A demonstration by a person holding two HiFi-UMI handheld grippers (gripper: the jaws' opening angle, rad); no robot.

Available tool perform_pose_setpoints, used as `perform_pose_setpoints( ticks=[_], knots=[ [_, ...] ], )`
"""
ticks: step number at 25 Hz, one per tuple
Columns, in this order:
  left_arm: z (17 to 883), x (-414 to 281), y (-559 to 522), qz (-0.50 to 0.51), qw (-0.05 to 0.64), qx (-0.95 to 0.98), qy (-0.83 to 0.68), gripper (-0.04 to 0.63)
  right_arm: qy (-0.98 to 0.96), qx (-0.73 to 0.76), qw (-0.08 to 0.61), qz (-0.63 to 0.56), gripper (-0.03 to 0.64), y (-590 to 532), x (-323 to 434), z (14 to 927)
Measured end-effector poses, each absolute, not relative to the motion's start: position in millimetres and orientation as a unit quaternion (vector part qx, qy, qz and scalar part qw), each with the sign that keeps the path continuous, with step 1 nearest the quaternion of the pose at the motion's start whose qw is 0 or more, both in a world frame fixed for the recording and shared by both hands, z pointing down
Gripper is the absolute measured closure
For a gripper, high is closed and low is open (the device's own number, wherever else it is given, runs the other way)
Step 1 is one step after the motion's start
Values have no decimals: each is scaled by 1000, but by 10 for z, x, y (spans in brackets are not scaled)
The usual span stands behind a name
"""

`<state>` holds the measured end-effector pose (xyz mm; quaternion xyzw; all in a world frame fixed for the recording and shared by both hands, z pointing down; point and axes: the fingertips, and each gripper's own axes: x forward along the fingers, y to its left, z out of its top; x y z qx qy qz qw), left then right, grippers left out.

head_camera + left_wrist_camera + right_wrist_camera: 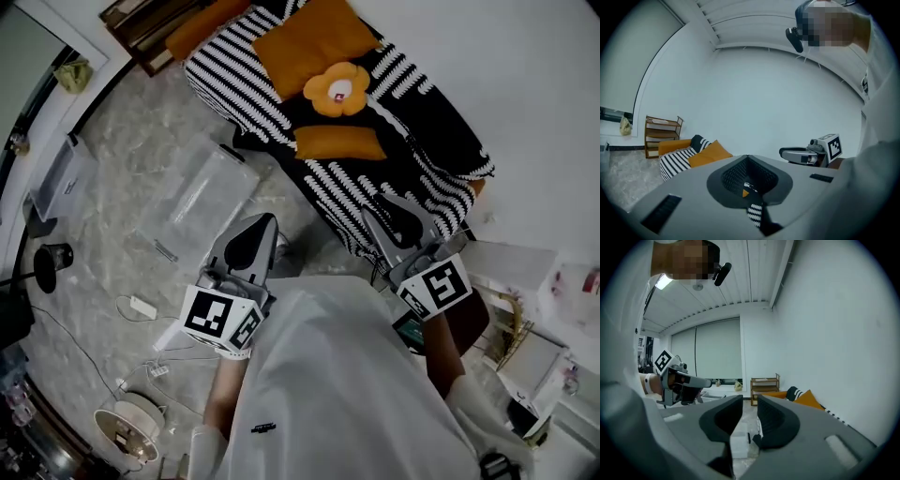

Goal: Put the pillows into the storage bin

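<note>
sofa (412,159), striped: three orange pillows (314,42) lie on it. storage bin (202,202) on floor just beside sofa, lid seemingly on; risk: blocks drop-in. left gripper (261,225) closed, empty; right gripper (382,217) slightly apart, empty; too narrow, pillow may slip.

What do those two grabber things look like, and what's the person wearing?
Both are grey plastic with broad, rounded fingers lined with dark ribbed pads. The left gripper and right gripper each carry a white cube printed with black square markers. The person wears a loose white shirt.
</note>
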<state>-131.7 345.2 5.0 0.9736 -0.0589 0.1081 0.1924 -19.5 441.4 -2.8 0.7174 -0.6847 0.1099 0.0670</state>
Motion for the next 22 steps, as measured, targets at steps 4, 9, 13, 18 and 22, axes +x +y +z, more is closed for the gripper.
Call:
perform_pose_setpoints(
  ticks=[4,9,13,18,22],
  knots=[
    [113,-1311,2966,98,198,974,-54,588,-669,731,81,107,405,3947,-154,-24],
    [126,-1250,2655,91,208,973,-45,588,-674,723,104,114,405,3675,-212,-17],
    [204,-1152,2554,94,221,970,-39,588,-675,716,121,128,407,3587,-104,56],
    [354,-1049,2494,107,232,966,-47,588,-681,706,131,141,405,3525,83,214],
    [417,-908,2350,119,231,964,-56,588,-685,701,121,159,405,3356,363,452]
  ],
)
